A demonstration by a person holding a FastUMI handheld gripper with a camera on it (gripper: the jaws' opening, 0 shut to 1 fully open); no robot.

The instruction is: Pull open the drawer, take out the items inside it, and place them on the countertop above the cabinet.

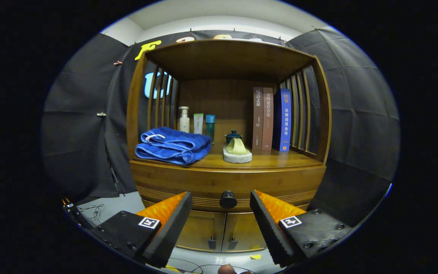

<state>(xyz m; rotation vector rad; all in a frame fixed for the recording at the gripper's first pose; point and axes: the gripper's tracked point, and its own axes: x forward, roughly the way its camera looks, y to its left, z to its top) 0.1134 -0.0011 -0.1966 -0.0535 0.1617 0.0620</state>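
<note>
Blue towel (173,146), brown wooden cabinet (226,179), black knob (228,199)

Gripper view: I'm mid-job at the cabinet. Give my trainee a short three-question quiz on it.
1. True or false: the drawer is already pulled out.
2. What lies between the open gripper fingers, just beyond them? A) the drawer knob B) the blue towel C) a book
3. Fill in: the towel lies to the ____ of the sponge.

Key: 1 false; 2 A; 3 left.

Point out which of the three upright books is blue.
The blue book, rightmost of the three, beside the slatted side; the other two books are brown.
</note>
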